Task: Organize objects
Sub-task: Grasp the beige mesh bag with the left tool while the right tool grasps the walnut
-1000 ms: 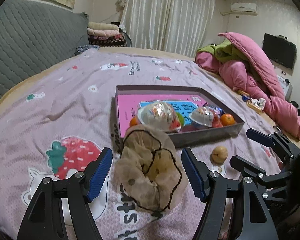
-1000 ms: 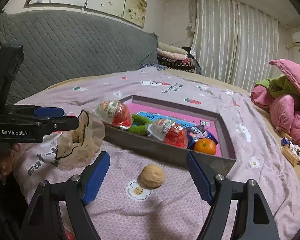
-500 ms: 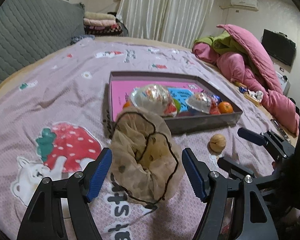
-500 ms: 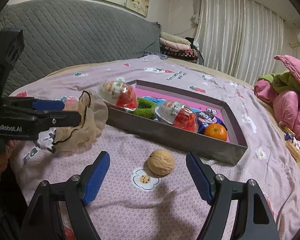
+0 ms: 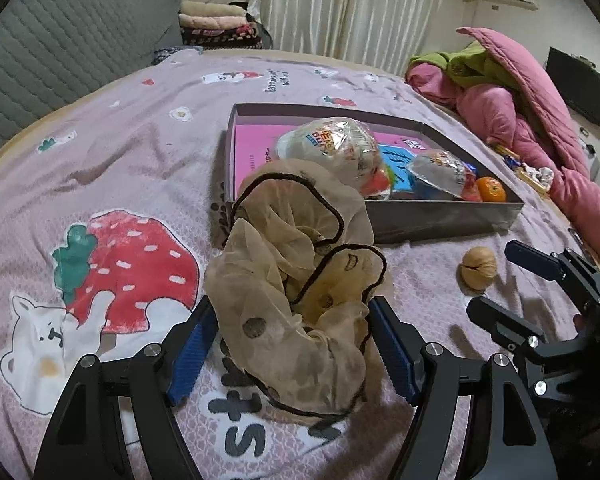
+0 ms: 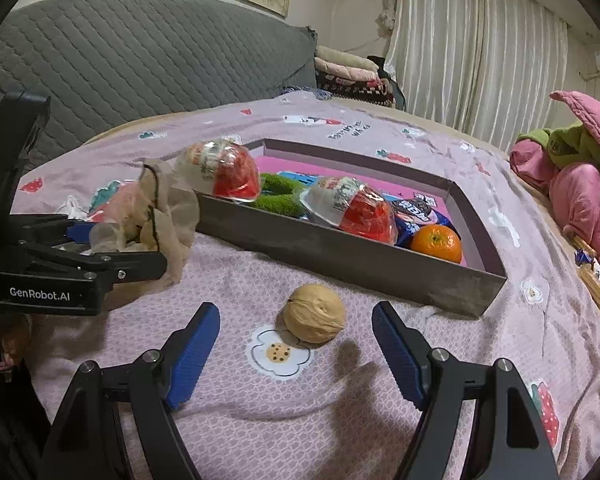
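Observation:
A beige gauze scrunchie (image 5: 292,280) with dark trim lies on the pink bedspread, just in front of the grey tray (image 5: 440,220). My left gripper (image 5: 292,306) is open and straddles it, the blue pads close on both sides without squeezing. A walnut (image 6: 314,312) rests on a flower print, in front of the tray's near wall (image 6: 340,256). My right gripper (image 6: 296,312) is open, and the walnut sits just ahead of the gap between its fingertips. The left gripper (image 6: 100,248) also shows at the left of the right wrist view.
The tray holds two wrapped red-and-white domes (image 6: 224,172), a green fuzzy thing (image 6: 280,196), a snack packet (image 6: 416,210) and an orange (image 6: 436,242). Pink and green bedding (image 5: 540,120) is heaped at the right. A grey quilted headboard (image 6: 140,60) stands behind.
Both grippers have sunk toward the bed. The left one now sits lower around the scrunchie, and the walnut looms larger and nearer to the right gripper's fingertips.

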{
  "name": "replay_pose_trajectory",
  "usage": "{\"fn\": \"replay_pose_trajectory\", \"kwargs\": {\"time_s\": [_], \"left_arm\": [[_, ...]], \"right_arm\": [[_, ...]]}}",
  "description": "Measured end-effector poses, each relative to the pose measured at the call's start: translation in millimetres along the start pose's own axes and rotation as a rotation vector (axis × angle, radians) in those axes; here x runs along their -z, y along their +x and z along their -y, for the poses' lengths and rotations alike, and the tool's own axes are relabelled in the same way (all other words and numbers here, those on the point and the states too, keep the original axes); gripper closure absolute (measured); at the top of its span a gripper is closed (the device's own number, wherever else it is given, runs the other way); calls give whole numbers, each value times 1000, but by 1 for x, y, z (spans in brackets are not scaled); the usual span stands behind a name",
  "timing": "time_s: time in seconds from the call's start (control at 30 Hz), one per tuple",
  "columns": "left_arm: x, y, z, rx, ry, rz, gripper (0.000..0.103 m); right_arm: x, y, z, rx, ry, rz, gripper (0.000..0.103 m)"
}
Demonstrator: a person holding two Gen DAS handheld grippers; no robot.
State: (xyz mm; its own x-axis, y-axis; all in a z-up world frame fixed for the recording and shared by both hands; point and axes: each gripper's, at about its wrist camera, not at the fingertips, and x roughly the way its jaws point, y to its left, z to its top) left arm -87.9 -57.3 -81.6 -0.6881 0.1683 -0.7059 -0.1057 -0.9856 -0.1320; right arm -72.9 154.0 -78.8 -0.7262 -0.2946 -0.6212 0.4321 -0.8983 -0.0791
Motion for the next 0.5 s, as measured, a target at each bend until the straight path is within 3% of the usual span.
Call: {"fn": "replay_pose_trajectory", "kwargs": {"time_s": [0.13,0.33,0.5], "left_arm": [[-1,4,3,-18,4,9,26],[-6,6,0,-4,-30,20,27],[-8,8,1,0,-39,25,38]], "right_arm": [[-3,7,10,-12,47,-11,25],[-3,16,14,-8,65,-48,49],[-3,20,6,5,9,-58,63]]}}
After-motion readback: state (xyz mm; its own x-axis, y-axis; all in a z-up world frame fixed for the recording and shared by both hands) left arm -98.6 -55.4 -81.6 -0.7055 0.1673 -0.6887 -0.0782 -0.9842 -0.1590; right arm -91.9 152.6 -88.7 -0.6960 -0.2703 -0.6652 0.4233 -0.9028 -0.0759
